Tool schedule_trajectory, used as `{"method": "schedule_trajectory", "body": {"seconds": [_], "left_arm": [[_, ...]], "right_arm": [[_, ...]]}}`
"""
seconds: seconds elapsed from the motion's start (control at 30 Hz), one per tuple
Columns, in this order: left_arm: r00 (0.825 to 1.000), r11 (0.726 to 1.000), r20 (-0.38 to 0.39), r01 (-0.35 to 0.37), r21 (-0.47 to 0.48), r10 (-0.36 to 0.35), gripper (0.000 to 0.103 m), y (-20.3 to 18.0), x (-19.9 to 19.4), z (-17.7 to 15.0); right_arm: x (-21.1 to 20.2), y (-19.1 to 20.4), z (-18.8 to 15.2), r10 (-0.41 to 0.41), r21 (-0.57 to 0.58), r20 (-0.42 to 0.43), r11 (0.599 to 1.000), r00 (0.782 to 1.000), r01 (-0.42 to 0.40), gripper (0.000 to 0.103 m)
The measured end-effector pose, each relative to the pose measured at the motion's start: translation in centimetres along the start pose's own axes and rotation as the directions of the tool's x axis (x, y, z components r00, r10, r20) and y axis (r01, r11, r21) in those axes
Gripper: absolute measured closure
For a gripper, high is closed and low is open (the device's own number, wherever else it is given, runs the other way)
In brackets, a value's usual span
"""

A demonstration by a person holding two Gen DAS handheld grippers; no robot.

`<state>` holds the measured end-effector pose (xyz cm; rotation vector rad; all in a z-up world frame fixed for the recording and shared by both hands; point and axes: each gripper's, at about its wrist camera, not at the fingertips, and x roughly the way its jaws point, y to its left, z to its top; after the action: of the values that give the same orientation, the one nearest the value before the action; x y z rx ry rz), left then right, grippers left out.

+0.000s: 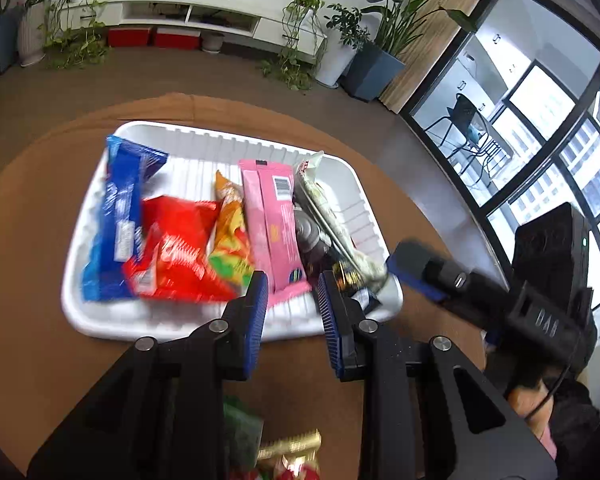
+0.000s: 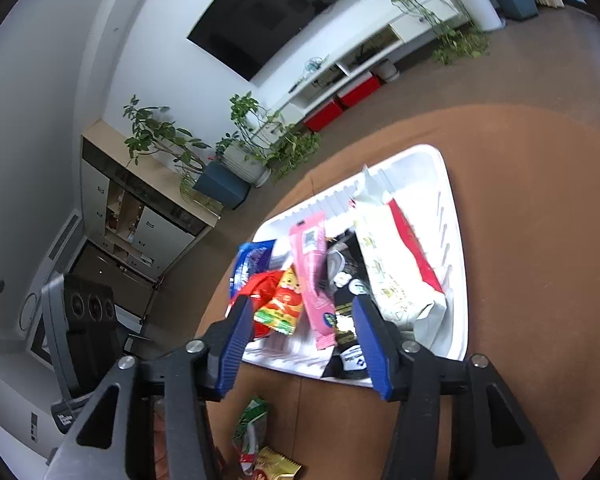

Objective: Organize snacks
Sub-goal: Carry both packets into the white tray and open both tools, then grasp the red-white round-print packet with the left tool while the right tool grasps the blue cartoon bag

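The white tray (image 1: pixel 100 312) sits on the round brown table (image 1: pixel 32 208), and the snacks stand in a row inside it: blue packet (image 1: pixel 116 216), red bag (image 1: pixel 176 252), orange bag (image 1: pixel 230 240), pink packet (image 1: pixel 276 220), a dark packet (image 2: pixel 346 292) and a pale bag (image 2: pixel 392 264).

The left gripper (image 1: pixel 292 284) hovers over the near rim, fingers apart and empty. The right gripper (image 2: pixel 302 320) is likewise spread wide, holding nothing.

A green packet (image 2: pixel 254 420) and a gold packet (image 2: pixel 278 466) lie loose on the table just short of the tray; these probably go next. Grip one by its flat middle, then slot it upright into a gap.

Blur defeats the labels; only a barcode shows on the pink packet.
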<state>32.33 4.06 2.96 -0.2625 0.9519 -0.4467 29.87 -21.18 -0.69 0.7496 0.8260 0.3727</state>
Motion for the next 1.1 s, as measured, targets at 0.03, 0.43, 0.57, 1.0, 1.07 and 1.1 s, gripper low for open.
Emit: {"method": "schedule_trajectory", "body": {"seconds": [0.03, 0.43, 0.57, 1.0, 1.07, 1.1], "left_arm": [[1.0, 1.0, 0.003, -0.003, 0.004, 0.003, 0.078, 0.1, -0.8, -0.4], [0.995, 0.992, 0.035, -0.099, 0.079, 0.097, 0.064, 1.0, -9.5, -8.4], [0.99, 0.986, 0.029, -0.141, 0.086, 0.139, 0.064, 1.5, -10.9, -11.5], [0.968, 0.965, 0.005, -0.251, 0.076, 0.251, 0.059, 3.7, -13.4, -18.1], [0.965, 0.962, 0.009, -0.263, 0.074, 0.263, 0.052, 3.8, -13.4, -18.6], [0.963, 0.961, 0.009, -0.268, 0.073, 0.268, 0.052, 3.9, -13.3, -18.8]], "right_arm": [[-0.4, 0.3, -0.1, 0.0, -0.008, 0.006, 1.0, 1.0, 0.0, 0.045], [-8.5, 4.1, -5.2, -0.012, -0.134, 0.088, 0.991, 0.996, 0.024, 0.035], [-10.0, 5.2, -9.6, -0.045, -0.191, 0.054, 0.98, 0.998, 0.054, 0.033], [-8.6, 8.4, -22.2, -0.173, -0.381, -0.147, 0.919, 0.974, 0.106, 0.033], [-8.3, 8.6, -22.8, -0.181, -0.395, -0.155, 0.912, 0.971, 0.107, 0.033], [-8.1, 8.7, -23.1, -0.186, -0.399, -0.158, 0.91, 0.97, 0.109, 0.033]]}}
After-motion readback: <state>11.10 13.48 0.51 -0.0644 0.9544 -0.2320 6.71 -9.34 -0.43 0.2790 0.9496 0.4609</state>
